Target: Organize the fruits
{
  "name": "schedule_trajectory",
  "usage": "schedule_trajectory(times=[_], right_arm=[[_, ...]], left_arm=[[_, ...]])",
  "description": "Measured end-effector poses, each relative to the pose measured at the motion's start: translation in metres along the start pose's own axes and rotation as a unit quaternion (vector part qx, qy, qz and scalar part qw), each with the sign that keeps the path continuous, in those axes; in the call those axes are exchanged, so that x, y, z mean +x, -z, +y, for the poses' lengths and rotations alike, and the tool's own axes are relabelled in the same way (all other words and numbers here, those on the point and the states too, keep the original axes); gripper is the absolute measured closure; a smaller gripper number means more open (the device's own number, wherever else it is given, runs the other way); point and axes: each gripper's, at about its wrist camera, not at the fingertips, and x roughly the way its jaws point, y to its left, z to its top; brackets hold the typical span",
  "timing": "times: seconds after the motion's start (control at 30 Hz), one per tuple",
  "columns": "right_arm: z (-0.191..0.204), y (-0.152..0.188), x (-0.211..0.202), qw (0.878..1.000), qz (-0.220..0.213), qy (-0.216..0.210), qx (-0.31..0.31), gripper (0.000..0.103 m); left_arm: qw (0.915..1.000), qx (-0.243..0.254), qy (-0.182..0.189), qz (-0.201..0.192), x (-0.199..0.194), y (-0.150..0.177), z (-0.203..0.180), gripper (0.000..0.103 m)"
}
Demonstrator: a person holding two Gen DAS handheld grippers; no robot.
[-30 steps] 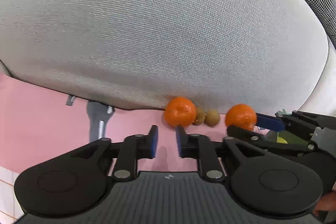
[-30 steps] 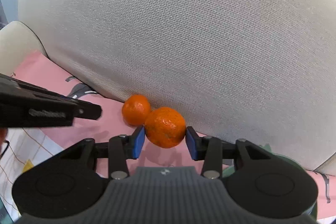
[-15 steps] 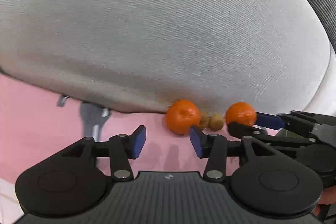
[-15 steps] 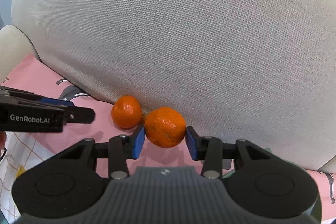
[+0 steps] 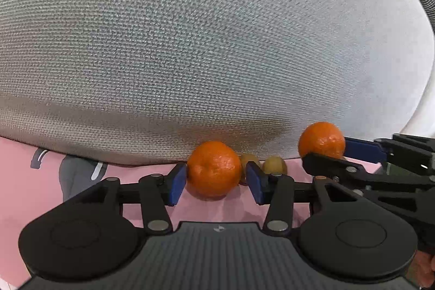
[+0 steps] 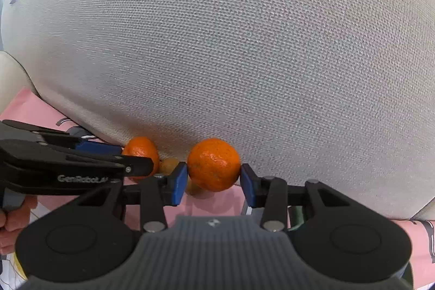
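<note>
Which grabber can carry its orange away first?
Probably the right gripper: its pads already press both sides of its orange. The left gripper only straddles its orange, which sits on the pink cloth, with a gap at one pad.

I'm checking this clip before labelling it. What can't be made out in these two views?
- Where the fruit should go: no bowl or tray in either view.
- Small brown fruits: kind unclear, partly hidden behind the tangerine and a left hand-held gripper finger.
- Left view: whether the pads touch that tangerine.
- Right view: green item, hidden behind the right hand-held gripper.
</note>
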Motion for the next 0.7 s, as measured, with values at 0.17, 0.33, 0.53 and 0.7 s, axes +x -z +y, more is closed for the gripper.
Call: schedule_trajectory(times=[0.17, 0.33, 0.53, 0.7], right_arm=[[0.003, 0.000, 0.005, 1.000, 0.001, -0.005, -0.001, 0.063], [-0.002, 0.000, 0.007, 1.000, 0.003, -0.005, -0.001, 0.063], [-0.001, -0.003, 0.002, 1.000, 0.001, -0.010, -0.001, 0.063], [0.002, -0.005, -0.014, 1.000, -0.010, -0.021, -0.006, 0.063]], left_arm=[[0.9997, -0.020, 0.005, 0.015, 0.017, -0.002, 0.009, 0.050], [0.9997, -0.019, 0.001, 0.012, 0.023, -0.002, 0.007, 0.052], [0.9998, -0.021, -0.005, -0.001, -0.001, 0.007, 0.006, 0.053], [0.9995, -0.023, -0.009, -0.021, -0.027, 0.007, 0.007, 0.053]])
